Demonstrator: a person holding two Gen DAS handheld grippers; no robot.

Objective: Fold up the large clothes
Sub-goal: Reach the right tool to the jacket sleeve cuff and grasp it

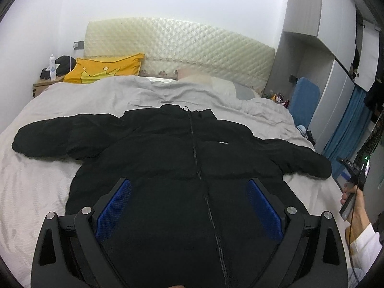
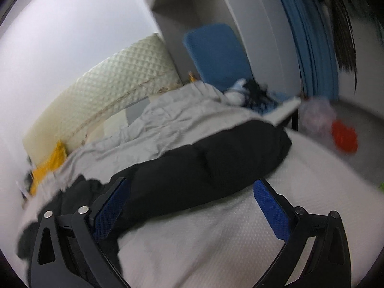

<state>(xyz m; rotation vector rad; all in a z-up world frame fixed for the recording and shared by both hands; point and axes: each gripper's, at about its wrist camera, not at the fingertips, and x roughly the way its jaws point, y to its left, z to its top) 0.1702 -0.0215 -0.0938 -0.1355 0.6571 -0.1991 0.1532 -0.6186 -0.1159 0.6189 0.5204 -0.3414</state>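
Note:
A large black zip-up jacket point(image 1: 168, 153) lies front-up and spread flat on the bed point(image 1: 36, 192), both sleeves stretched out sideways. My left gripper point(image 1: 189, 182) hovers open over the jacket's lower front, its blue pads point(image 1: 115, 206) on either side of the zipper, holding nothing. In the right wrist view, blurred by motion, my right gripper point(image 2: 192, 184) is open above the jacket's right sleeve point(image 2: 216, 158), which runs across the white sheet point(image 2: 240, 240). A hand point(image 1: 355, 206) in a white sleeve holds the right gripper's handle at the bed's right edge.
A grey duvet point(image 1: 120, 96) covers the far half of the bed, below a quilted cream headboard point(image 1: 180, 48) and a yellow pillow point(image 1: 105, 69). A nightstand point(image 1: 40, 86) with a bottle stands far left. A blue chair point(image 2: 216, 52), wardrobe and blue curtain point(image 2: 309, 36) line the right side.

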